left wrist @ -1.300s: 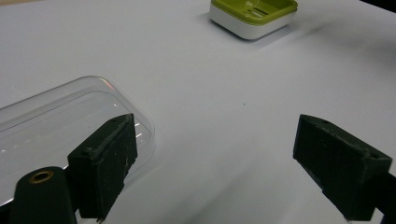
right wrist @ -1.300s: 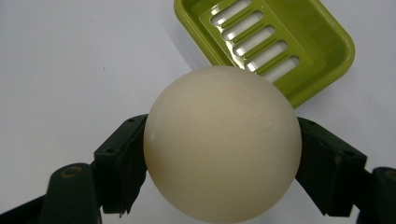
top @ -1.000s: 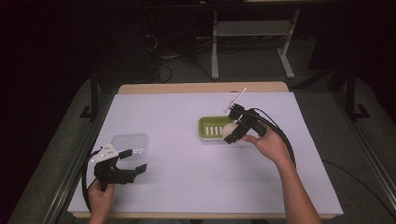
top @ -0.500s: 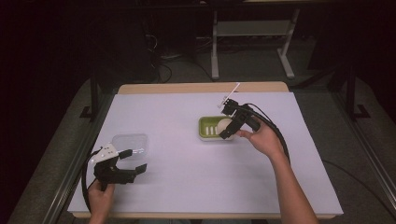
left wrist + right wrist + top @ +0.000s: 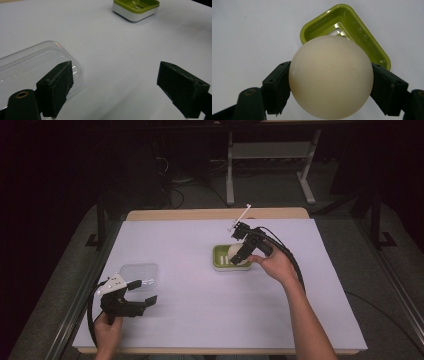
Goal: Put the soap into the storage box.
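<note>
Toward the far right of the table's middle, a cream round soap sits clamped between the jaws of the right gripper, one jaw pressed against each side of it. In the right gripper view the soap hangs above the green soap dish, covering much of its hollow; whether it touches the dish floor cannot be told. In the high view the right gripper tilts down over the dish, the person's right hand behind it and its cable trailing back along the forearm. The dish has a green inner tray and a white base, seen from the left gripper view as well.

Well apart, near the table's front left corner, the left gripper is held low over the white table cover with its jaws spread wide and nothing between them. Just beside its left jaw lies a clear plastic lid, flat on the cover; in the high view the lid lies just beyond the gripper. The left hand grips the tool at the table's front edge.
</note>
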### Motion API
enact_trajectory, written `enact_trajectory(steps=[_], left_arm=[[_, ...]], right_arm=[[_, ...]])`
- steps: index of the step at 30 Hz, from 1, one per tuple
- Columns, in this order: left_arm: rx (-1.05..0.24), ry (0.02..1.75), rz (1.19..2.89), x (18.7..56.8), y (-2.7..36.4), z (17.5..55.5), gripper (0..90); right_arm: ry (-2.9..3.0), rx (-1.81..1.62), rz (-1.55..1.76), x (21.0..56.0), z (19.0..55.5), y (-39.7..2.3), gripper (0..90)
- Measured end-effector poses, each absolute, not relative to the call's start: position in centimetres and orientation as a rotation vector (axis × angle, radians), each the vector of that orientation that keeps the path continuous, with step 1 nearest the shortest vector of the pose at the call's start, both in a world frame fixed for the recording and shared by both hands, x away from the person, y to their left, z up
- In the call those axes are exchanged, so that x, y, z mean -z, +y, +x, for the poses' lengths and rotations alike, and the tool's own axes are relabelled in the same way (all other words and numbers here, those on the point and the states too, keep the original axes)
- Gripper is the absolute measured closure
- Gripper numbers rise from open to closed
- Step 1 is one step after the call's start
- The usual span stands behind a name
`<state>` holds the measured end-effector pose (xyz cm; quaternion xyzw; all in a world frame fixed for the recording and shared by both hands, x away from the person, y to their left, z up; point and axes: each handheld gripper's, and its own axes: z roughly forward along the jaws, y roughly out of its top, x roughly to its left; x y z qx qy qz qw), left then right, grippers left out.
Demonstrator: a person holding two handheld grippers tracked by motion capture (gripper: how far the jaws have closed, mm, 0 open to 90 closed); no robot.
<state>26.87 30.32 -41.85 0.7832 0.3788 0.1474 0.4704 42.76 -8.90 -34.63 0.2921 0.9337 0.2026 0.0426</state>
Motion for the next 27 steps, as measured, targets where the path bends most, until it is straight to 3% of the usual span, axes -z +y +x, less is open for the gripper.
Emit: enact_trajectory(steps=[27], left_arm=[[-0.355, 0.927, 1.918, 41.9, 30.3, 26.9, 12.9]], right_arm=[[2.836, -0.622, 0.949, 36.4, 44.5, -7.4, 23.2]])
